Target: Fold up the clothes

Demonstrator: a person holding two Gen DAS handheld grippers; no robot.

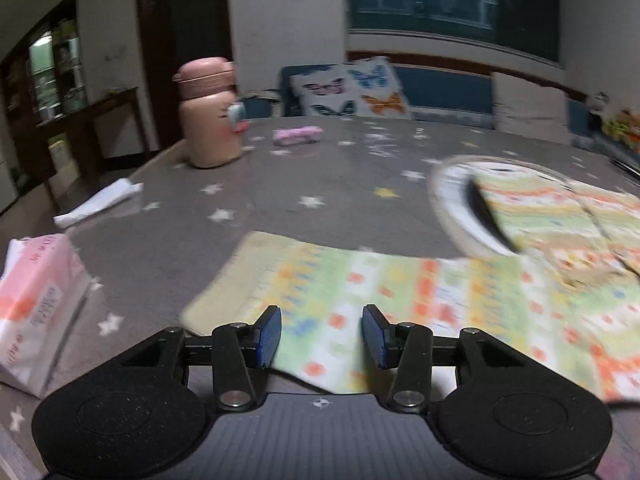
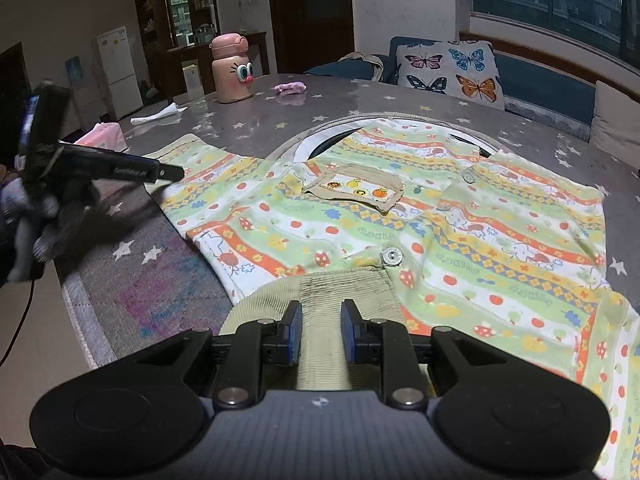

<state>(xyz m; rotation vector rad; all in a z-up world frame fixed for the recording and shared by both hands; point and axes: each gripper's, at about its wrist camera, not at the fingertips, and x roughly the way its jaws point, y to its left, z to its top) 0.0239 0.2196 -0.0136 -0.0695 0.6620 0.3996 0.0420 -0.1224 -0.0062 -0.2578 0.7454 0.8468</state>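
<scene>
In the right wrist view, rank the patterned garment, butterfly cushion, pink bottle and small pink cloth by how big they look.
1. Patterned garment, nearest the camera.
2. Butterfly cushion.
3. Pink bottle.
4. Small pink cloth.

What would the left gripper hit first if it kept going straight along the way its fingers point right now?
Most likely the patterned baby garment. The left gripper points down at its sleeve, which lies flat on the star-print table, and its jaws stand open with the cloth showing between them. Blur leaves the gap unclear.
</scene>
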